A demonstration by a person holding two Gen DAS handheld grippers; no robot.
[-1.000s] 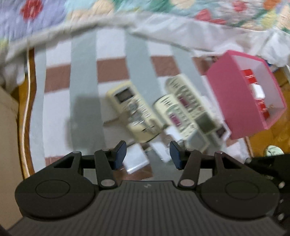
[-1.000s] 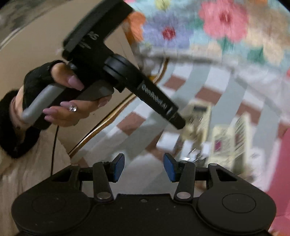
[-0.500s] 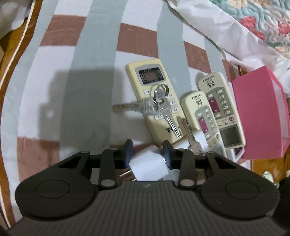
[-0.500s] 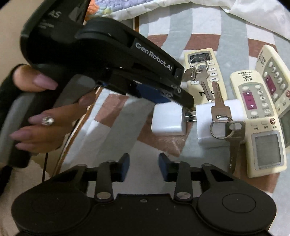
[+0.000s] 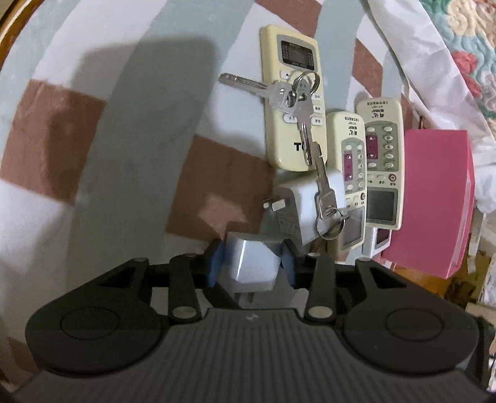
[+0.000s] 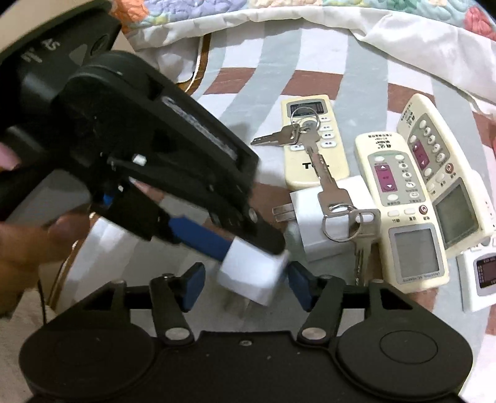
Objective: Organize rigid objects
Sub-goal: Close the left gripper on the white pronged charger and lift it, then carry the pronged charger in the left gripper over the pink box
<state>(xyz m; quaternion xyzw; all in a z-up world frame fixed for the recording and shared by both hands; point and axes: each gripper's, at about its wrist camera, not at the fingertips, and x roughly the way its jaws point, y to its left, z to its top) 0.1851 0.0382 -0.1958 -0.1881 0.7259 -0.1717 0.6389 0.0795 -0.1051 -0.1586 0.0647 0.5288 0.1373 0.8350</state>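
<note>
striped bedsheet (image 5: 130,130) in grey, white and brown, serving as the sorting surface, with a floral quilt (image 6: 341,12) bunched along its far edge. item 1: left gripper (image 5: 251,262), blue pads pinched on a white plug adapter (image 5: 251,266); the adapter sits between the pads with its prongs pointing back toward the handle, clear of the sheet as far as the right wrist view shows, a grip across its flat sides that seems chosen because the block is small and smooth. item 2: right gripper (image 6: 245,283), pads spread wide and holding nothing; it hangs just beneath the held adapter, probably waiting its turn or ready to receive it. item 3: second white plug adapter (image 5: 307,204), one, lying on the sheet with prongs toward the left, a key resting across its top. item 4: key bunches, two; one bunch (image 5: 288,93) lies over the cream remote, the other bunch (image 5: 328,210) lies over the adapter and the neighbouring remote, so both must be lifted before what is under them can be moved. item 5: remote controls, three counted with certainty: one cream remote (image 5: 291,55) set apart, and two matching remotes with pink keypads, nearer one (image 5: 352,161) and farther one (image 5: 383,161), touching side by side. item 6: small white device with a screen (image 6: 483,279), one, partly under the remotes; its kind cannot be told. item 7: pink box (image 5: 434,201), one, just beside the remotes at the sheet's edge, likely the container for sorted pieces; its contents are not visible.
</note>
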